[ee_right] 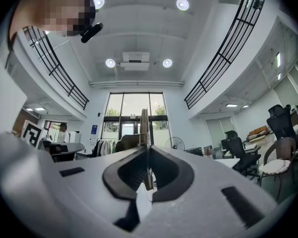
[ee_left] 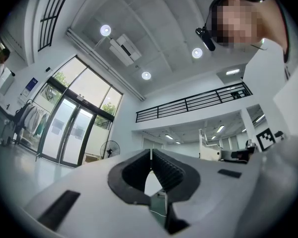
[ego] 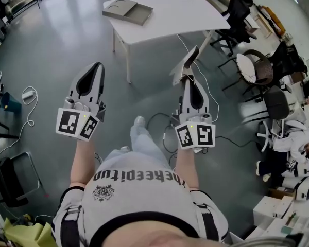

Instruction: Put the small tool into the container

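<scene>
White shell, black ribbed jaws on left gripper (ego: 97,67); same on right gripper (ego: 188,80); black-and-white square patterns on marker cubes (ego: 77,123); dull silver-grey small tool (ego: 185,62); grey container (ego: 126,10) on white table (ego: 185,14); glossy grey floor (ego: 56,45); white shirt (ego: 139,189), black lettering.

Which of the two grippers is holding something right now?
The right gripper: a thin metal tool sticks out of its shut jaws; the left gripper is shut empty.
</scene>
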A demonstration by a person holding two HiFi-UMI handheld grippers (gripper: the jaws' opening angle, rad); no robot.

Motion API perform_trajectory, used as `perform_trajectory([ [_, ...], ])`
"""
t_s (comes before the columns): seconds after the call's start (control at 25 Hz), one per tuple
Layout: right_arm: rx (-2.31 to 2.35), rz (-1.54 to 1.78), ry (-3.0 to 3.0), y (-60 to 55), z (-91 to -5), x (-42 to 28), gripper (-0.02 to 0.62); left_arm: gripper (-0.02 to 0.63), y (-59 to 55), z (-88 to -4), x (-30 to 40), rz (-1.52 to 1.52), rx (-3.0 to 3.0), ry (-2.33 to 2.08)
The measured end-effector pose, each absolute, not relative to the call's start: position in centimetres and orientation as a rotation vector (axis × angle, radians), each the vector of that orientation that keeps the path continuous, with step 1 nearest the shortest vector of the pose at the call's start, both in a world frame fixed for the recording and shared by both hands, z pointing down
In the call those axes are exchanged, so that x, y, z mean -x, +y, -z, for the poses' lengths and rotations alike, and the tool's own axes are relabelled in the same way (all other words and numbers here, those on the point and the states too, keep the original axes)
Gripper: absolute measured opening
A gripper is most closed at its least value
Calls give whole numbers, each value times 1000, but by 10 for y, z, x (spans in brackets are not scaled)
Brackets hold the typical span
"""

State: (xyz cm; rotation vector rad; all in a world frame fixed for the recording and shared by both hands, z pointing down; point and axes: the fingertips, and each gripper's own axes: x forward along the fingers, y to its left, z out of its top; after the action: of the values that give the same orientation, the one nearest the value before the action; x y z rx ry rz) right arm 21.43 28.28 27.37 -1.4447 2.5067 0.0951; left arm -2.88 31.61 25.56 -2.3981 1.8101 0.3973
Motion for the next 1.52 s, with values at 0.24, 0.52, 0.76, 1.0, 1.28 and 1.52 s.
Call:
perform_trajectory([
  [0.24,1425,-82,2513,221,-280,-207,3,14,263,-262,38,-381,2378,1833],
  [0.52,1378,-78,2518,117,-279,-185,3,14,168,-257,57,-381,2337,1852],
  [0.76,1333,-73,2546,35,-271,-170,3,14,94,-244,68,-392,2298,1866],
  [1.0,1290,-67,2576,-37,-274,-164,3,14,27,-245,69,-401,2267,1893],
  [1.28,1242,-35,2600,-84,-283,-161,3,14,-15,-251,63,-387,2260,1911],
  [1.52,1247,21,2611,-113,-298,-150,3,14,-41,-261,75,-362,2265,1938],
])
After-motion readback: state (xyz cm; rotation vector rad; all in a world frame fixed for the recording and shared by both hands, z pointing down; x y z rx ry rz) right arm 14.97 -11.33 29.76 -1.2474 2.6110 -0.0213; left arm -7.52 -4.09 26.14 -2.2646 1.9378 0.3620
